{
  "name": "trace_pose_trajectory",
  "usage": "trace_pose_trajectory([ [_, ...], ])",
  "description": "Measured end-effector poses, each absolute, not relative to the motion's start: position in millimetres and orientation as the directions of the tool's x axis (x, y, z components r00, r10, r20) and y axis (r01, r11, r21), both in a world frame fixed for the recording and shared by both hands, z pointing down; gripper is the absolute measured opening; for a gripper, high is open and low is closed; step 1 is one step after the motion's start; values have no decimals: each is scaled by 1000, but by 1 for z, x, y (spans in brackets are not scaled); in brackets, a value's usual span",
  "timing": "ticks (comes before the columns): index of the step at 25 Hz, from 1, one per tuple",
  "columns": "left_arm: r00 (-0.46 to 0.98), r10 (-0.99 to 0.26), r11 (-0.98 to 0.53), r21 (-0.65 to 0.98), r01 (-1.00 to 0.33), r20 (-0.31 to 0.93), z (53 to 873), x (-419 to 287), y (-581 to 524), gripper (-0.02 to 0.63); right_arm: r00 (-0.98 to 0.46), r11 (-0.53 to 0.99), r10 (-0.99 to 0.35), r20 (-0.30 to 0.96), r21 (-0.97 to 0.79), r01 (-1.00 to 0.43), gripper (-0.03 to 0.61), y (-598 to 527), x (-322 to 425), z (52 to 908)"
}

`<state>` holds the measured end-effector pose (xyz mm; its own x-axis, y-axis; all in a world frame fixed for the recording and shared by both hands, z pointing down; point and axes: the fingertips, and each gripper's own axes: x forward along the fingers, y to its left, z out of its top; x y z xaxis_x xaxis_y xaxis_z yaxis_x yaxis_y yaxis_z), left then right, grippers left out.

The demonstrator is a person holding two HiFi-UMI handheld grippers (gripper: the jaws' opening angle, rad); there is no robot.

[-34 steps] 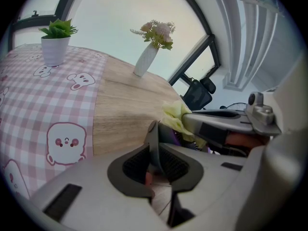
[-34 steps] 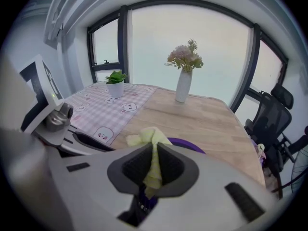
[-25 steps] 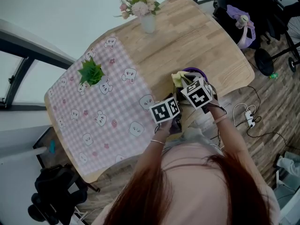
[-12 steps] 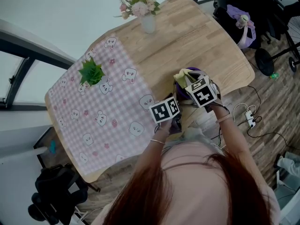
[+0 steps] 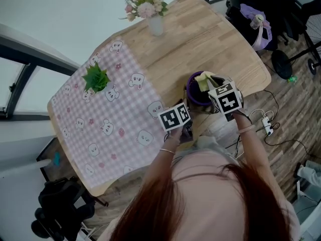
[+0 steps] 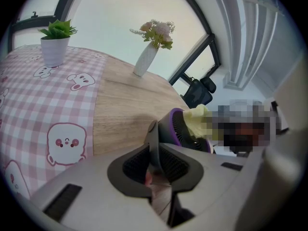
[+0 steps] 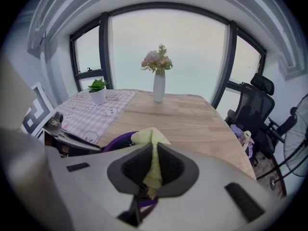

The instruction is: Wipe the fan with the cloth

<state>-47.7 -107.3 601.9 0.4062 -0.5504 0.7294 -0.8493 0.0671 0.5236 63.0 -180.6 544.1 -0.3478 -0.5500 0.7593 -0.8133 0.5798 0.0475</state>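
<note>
The left gripper is clamped on the thin grey stand of the fan and has not shifted, pinning the fan near the table's near edge. Just right of it, the cloth lies on the fan's right rim, pinched tight in the right gripper. Over the last second that gripper has dragged the cloth rightward across the fan, baring the purple ring it covered before. That looks like one wiping stroke finishing, with the far and left rim probably still to wipe.
</note>
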Motion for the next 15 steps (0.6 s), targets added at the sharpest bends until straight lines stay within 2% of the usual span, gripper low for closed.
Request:
trace_pose_trajectory([
  [8,408,-549,67,525,-848,730,601,-46,-107,57,-428,711,-426,797,3,-703,26,-152,27,552],
  [15,413,-548,67,530,-846,728,603,-47,-109,57,-442,784,-329,834,-20,-621,26,-137,5,566],
])
